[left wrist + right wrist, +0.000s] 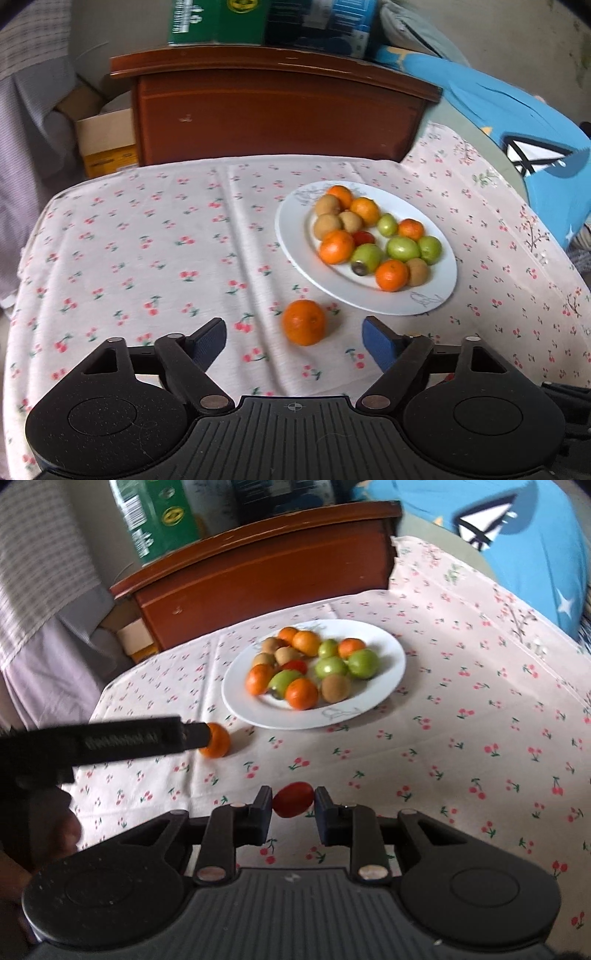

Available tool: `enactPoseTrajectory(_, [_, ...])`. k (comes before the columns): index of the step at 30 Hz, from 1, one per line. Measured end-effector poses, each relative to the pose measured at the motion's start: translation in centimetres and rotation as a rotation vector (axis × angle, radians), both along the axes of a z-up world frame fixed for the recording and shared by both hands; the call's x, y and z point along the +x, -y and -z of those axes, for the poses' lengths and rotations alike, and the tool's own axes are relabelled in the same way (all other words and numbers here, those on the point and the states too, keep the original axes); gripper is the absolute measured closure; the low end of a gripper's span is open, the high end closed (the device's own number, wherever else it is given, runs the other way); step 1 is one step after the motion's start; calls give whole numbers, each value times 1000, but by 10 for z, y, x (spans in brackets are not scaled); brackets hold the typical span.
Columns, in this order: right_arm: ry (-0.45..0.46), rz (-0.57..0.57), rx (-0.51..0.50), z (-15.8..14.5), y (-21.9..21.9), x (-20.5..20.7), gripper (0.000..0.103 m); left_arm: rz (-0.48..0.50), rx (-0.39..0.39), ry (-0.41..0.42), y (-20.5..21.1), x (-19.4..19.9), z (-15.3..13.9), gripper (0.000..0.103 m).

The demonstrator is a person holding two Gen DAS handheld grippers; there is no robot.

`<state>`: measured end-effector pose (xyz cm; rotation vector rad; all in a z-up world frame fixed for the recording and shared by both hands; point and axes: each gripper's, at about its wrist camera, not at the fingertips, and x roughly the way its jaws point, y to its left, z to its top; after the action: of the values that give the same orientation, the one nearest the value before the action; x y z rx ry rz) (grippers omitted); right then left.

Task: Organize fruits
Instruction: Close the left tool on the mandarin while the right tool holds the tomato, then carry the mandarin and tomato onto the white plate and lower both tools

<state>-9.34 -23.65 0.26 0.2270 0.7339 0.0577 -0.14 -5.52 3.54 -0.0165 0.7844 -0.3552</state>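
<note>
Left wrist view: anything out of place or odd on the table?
One orange sits alone on the tablecloth, off the plate that holds the other fruit. It lies just ahead of the open left gripper. Nothing looks spilled or damaged.

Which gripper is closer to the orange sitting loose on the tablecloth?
Left. The left gripper is open with the orange just ahead between its fingers. The right gripper is farther off, shut on a red fruit.
</note>
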Motion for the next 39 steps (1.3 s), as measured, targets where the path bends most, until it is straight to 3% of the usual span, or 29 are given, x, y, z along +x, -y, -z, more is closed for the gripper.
enactPoseTrajectory(2, [0,13,16,-1,3,0,79,20,4,9,6,1,3,29])
enactPoseTrajectory(6, [3,29,31,-4,6,0,79,48,18,11,15,6,12,46])
enactPoseTrajectory(13, [-6,42,52,-2,8,2,78,15,-9,-26,13,16,24,69])
enactPoseTrajectory(22, [-20,47,66,2,8,4,78,2,-23,-24,12,15,24,75])
enactPoseTrajectory(28, [-16,62,113,-1,15,4,78,-4,-54,15,10,8,2,75])
enactPoseTrajectory(33, [37,86,189,-24,31,5,79,22,-119,41,8,4,-25,75])
enactPoseTrajectory(39, [94,99,230,-55,52,15,79,53,-142,69,9,6,-45,75])
